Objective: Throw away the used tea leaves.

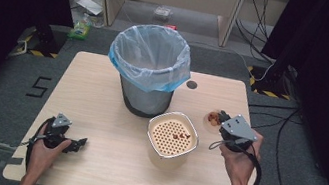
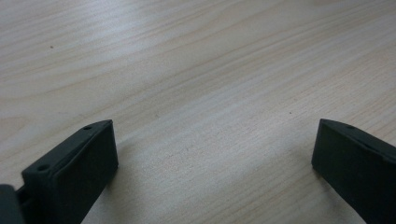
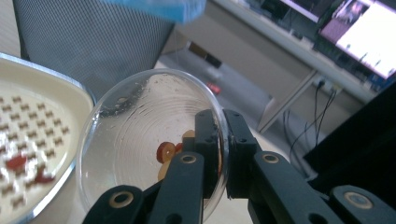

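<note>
Now the right gripper [image 3: 223, 154] pinches the rim of a clear dish [image 3: 135, 140], lifted beside the strainer [image 1: 173, 135].

From above, the dish [image 1: 212, 118] is a small blur at the gripper's [image 1: 223, 120] tip, right of the strainer and off the table [image 1: 99, 107]; the right gripper view brings it close: tilted on edge, jaws shut on its rim, a few reddish-brown bits [image 3: 164, 152] lying low inside it, more bits [image 3: 16, 162] on the strainer's [image 3: 37, 135] holed tray at left, the bin's [image 3: 93, 42] grey wall behind. Right hand [image 1: 237, 160] is raised, gripper pointing away towards the bin [image 1: 149, 69]. Left hand [image 1: 44, 148] rests near the table's front left edge, its gripper [image 1: 80, 143] lying level; the left gripper view shows both jaws wide apart over bare wood [image 2: 210, 84], holding nothing.
</note>
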Motion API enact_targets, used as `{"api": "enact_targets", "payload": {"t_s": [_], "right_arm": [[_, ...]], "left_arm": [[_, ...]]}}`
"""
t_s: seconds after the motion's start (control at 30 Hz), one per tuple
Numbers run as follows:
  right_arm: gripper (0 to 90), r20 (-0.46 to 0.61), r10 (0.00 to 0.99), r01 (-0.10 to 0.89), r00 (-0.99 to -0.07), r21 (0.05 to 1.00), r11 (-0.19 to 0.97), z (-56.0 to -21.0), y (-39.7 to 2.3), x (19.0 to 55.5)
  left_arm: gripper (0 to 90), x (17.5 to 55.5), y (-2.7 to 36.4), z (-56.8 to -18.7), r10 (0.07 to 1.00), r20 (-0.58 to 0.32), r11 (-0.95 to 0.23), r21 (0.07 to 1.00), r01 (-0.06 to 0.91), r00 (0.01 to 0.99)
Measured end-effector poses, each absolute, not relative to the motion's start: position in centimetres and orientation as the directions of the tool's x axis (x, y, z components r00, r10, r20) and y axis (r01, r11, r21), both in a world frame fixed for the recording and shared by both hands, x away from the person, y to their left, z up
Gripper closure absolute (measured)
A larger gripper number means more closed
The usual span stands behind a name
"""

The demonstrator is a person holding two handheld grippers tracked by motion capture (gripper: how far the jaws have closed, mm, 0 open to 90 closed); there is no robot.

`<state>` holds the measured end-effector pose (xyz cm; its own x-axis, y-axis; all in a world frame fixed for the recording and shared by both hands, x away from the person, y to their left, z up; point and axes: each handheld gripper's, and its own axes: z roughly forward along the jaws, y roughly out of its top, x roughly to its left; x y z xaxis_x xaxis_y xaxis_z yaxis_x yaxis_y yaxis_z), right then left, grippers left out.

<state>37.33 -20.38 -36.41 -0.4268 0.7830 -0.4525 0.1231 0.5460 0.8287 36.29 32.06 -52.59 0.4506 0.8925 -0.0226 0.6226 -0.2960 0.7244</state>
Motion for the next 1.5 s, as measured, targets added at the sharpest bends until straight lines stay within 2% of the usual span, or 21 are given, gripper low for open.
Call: {"api": "enact_targets", "payload": {"t_s": [0.23, 0.33, 0.67, 0.7, 0.73, 0.87, 0.93, 1.07, 1.13, 1.17, 1.27, 1.43, 1.5], "right_arm": [[86.2, -0.465, 0.762, -0.023, -0.450, 0.859, 0.511, -34.8, -18.0, 37.8], [86.1, -0.513, 0.731, -0.085, -0.449, 0.840, 0.536, -34.8, -16.4, 37.7], [86.4, -0.707, 0.600, -0.262, -0.373, 0.701, 0.663, -35.2, -14.0, 36.2], [86.4, -0.736, 0.574, -0.279, -0.359, 0.672, 0.686, -35.4, -13.7, 36.1], [86.5, -0.796, 0.515, -0.301, -0.320, 0.600, 0.741, -36.1, -13.3, 35.9], [86.3, -0.829, 0.466, -0.336, -0.310, 0.554, 0.762, -36.4, -12.9, 35.3], [86.6, -0.875, 0.404, -0.376, -0.266, 0.480, 0.793, -36.7, -12.2, 34.5], [86.9, -0.896, 0.374, -0.369, -0.239, 0.440, 0.819, -37.4, -11.5, 34.4], [87.1, -0.906, 0.363, -0.406, -0.219, 0.423, 0.810, -37.4, -11.2, 34.0], [87.4, -0.927, 0.324, -0.394, -0.190, 0.375, 0.839, -37.8, -10.8, 34.0], [87.4, -0.933, 0.315, -0.411, -0.176, 0.360, 0.837, -37.8, -10.7, 33.8], [87.4, -0.966, 0.239, -0.416, -0.101, 0.259, 0.872, -38.2, -10.4, 33.6], [87.4, -0.968, 0.234, -0.422, -0.091, 0.250, 0.872, -38.2, -10.3, 33.4]], "left_arm": [[0.0, 36.3, 32.1, -52.6, 0.892, -0.023, -0.296, 0.724, 0.622, 0.451], [0.0, 36.3, 32.1, -52.6, 0.892, -0.022, -0.297, 0.724, 0.622, 0.451], [0.0, 36.3, 32.1, -52.6, 0.892, -0.022, -0.297, 0.724, 0.622, 0.451], [0.0, 36.3, 32.1, -52.6, 0.892, -0.022, -0.297, 0.724, 0.622, 0.451], [0.0, 36.3, 32.1, -52.6, 0.892, -0.022, -0.297, 0.724, 0.622, 0.451], [0.0, 36.3, 32.1, -52.6, 0.892, -0.022, -0.297, 0.724, 0.623, 0.451], [0.0, 36.3, 32.1, -52.6, 0.892, -0.022, -0.297, 0.724, 0.623, 0.451], [0.0, 36.3, 32.1, -52.6, 0.892, -0.022, -0.297, 0.724, 0.622, 0.451], [0.0, 36.3, 32.1, -52.6, 0.892, -0.023, -0.296, 0.724, 0.623, 0.451], [0.0, 36.3, 32.1, -52.6, 0.892, -0.022, -0.297, 0.724, 0.623, 0.451], [0.0, 36.3, 32.1, -52.6, 0.892, -0.023, -0.296, 0.724, 0.623, 0.451], [0.0, 36.3, 32.1, -52.6, 0.892, -0.022, -0.296, 0.724, 0.622, 0.451], [0.0, 36.3, 32.1, -52.6, 0.892, -0.022, -0.297, 0.724, 0.623, 0.451]]}}
